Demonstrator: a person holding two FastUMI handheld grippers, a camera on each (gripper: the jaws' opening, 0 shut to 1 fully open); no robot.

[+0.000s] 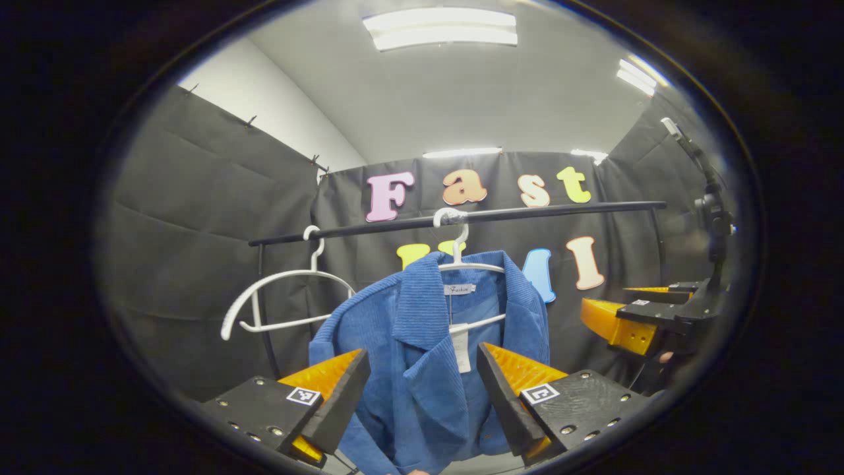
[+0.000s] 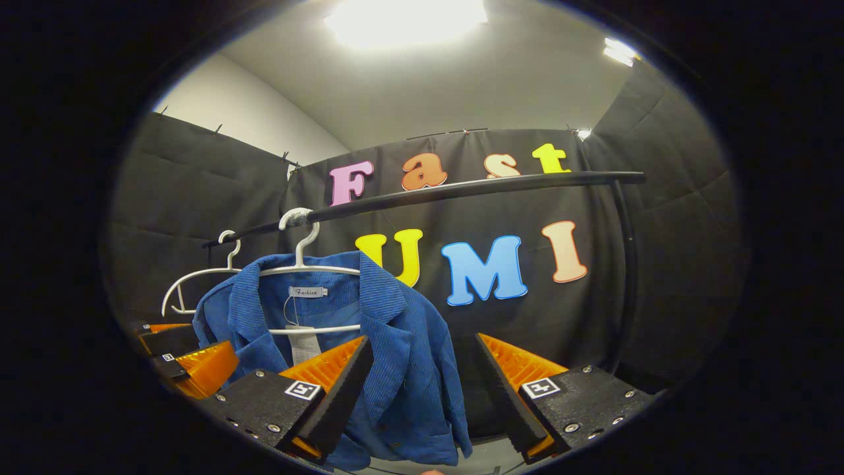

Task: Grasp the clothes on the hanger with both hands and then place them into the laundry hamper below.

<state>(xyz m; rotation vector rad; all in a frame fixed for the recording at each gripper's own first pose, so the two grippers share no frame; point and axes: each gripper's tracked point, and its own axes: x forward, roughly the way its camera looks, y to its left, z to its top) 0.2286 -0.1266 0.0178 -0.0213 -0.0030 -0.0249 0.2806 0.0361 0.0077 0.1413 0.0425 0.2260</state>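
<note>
At the center of the left gripper view, the blue jacket (image 1: pixel 428 349) hangs on a white hanger (image 1: pixel 461 264) from the black rail (image 1: pixel 461 218). The left tool (image 1: pixel 422 389) is spread wide, holding nothing. The right tool (image 2: pixel 422 389) likewise gapes wide beside the jacket's shoulder, gripping nothing.

A long black metal rail (image 1: pixel 461 218) runs across in front of the booth's cloth wall. From the rail hangs a white wire hanger (image 1: pixel 461 264) carrying a blue corduroy jacket (image 1: pixel 422 369), which drapes below the rail. Left of that hanger on the rail hangs a second, bare white plastic hanger (image 1: pixel 277 297). In the left gripper view the left gripper (image 1: pixel 422 402) sits below the rail, before the jacket, and the right gripper (image 1: pixel 633 316) lies to the jacket's right, below the rail's right end. In the right gripper view the jacket (image 2: pixel 395 356) hangs under the rail's left part.
</note>
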